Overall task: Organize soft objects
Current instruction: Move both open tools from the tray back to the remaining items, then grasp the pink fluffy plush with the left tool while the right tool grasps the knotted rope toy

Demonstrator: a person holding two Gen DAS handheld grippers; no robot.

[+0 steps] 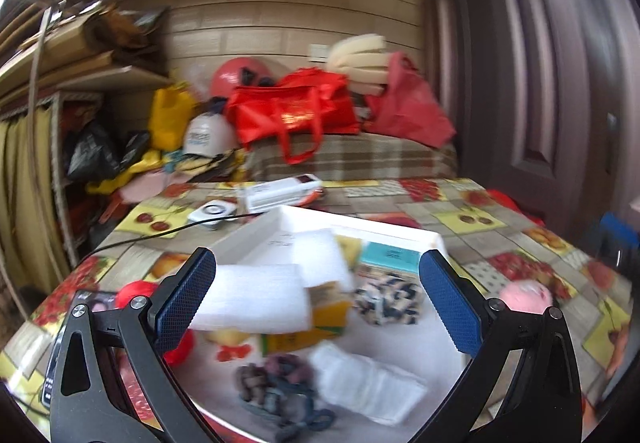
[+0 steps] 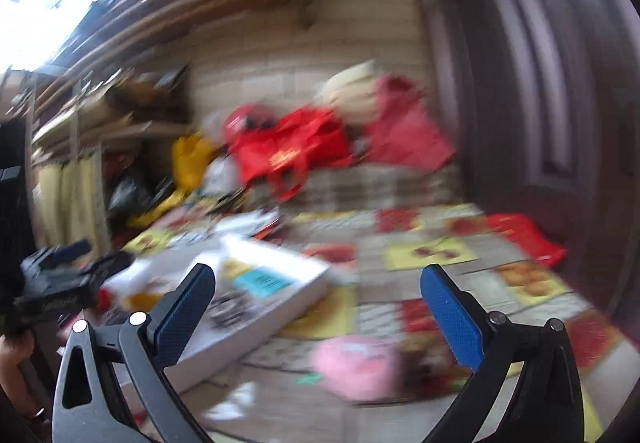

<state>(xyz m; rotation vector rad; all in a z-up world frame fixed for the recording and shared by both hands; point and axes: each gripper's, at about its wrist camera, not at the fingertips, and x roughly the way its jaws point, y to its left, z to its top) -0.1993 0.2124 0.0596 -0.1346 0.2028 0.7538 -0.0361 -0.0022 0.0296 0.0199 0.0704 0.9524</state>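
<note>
Two grippers are in my hands, and both stand with their blue pads spread wide, pinching nothing. My left gripper [image 1: 318, 301] hangs above the near end of the white tray [image 1: 400, 233], tilted down toward its contents. My right gripper [image 2: 318, 313] is held over the fruit-print tablecloth [image 2: 432, 251] just beside the tray's right side, with the pink plush ball [image 2: 356, 367] low between its fingers but not touched; this view is smeared, so fine detail is lost.

In the tray I count two white foam sheets [image 1: 256, 295] overlapping near my left pad, one folded white cloth [image 1: 368, 383] at the near end, one dark knotted yarn piece [image 1: 276, 383] just beside that cloth, one black-and-white patterned pouch [image 1: 386, 301] by my right pad, one teal card [image 1: 390, 257] behind the pouch, and one yellow box [image 1: 316, 323] partly under the foam. Outside the tray, one red ball [image 1: 134, 293] lies on the cloth at the left. Whether more small soft things sit under the foam, I cannot tell.
</note>
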